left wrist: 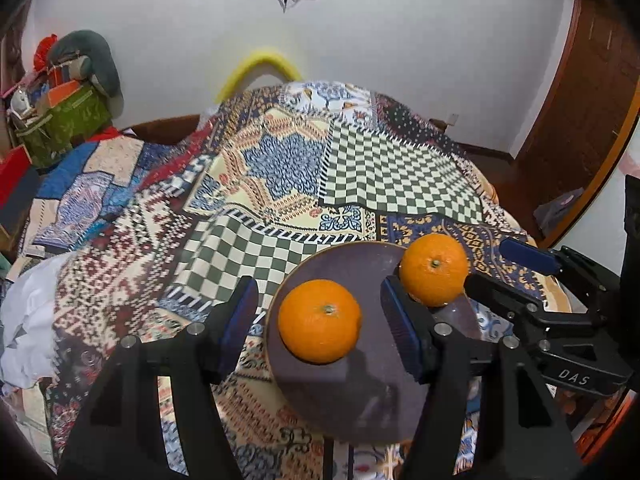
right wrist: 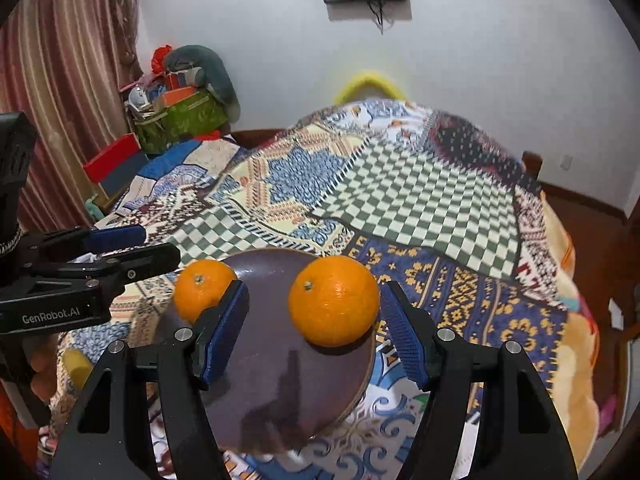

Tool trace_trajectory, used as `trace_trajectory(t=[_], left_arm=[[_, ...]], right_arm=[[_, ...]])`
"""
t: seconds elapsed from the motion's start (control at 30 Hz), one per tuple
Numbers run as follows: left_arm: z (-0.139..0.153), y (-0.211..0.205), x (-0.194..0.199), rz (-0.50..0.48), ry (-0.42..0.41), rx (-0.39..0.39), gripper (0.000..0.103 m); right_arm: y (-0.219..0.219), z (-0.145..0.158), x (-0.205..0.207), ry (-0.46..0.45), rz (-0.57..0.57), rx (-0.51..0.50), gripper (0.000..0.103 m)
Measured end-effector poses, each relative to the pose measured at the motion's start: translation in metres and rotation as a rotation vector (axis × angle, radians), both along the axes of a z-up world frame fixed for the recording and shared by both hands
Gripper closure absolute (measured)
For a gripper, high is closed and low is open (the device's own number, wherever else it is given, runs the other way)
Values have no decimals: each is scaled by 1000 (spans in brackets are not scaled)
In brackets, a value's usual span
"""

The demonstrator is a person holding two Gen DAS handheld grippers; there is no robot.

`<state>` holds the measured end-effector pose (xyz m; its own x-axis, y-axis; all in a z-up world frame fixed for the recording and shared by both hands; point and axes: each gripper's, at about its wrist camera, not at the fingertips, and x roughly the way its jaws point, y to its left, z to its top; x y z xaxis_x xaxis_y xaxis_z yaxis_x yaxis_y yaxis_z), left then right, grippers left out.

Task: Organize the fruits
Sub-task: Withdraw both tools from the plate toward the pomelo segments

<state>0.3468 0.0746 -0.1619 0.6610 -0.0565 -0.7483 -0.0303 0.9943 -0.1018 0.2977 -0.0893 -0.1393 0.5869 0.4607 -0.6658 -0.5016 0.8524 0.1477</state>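
Observation:
Two oranges sit on a round dark plate [left wrist: 352, 384] on a patterned quilt. In the left wrist view, one orange [left wrist: 319, 321] lies between the open pads of my left gripper [left wrist: 320, 320], not touched. The second orange [left wrist: 434, 269] sits at the plate's far right edge, between the open fingers of my right gripper [left wrist: 504, 272]. In the right wrist view, that second orange [right wrist: 333, 301] lies between the open pads of my right gripper [right wrist: 314, 328] over the plate [right wrist: 280, 380]. The first orange [right wrist: 204, 290] shows left, with my left gripper [right wrist: 136, 248] beside it.
The patchwork quilt [left wrist: 280, 168] covers the bed. A green bag with clutter [left wrist: 68, 116] stands at the back left by a red box [right wrist: 114, 156]. A wooden door [left wrist: 580, 92] is at the right, a curtain [right wrist: 60, 100] at the left.

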Motion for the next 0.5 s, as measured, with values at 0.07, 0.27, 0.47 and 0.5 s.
trace_trajectory(t=[0.07,0.27,0.47,0.5], left_arm=[[11,0,-14,3,-25,9,39],[40,-3,-53,0,-87,24,36],[60,-12,-91,-13,-133,33,31],[62,-14,-99,-16,-139,33,29]], right_arm=[[0,9,-10,-26,0,-1,36],[-3,32,-39,-86,-6,18,34],[-9,49,-69,-131,-6,23,31],[-11,50,-75,-136,-5,23,30]])
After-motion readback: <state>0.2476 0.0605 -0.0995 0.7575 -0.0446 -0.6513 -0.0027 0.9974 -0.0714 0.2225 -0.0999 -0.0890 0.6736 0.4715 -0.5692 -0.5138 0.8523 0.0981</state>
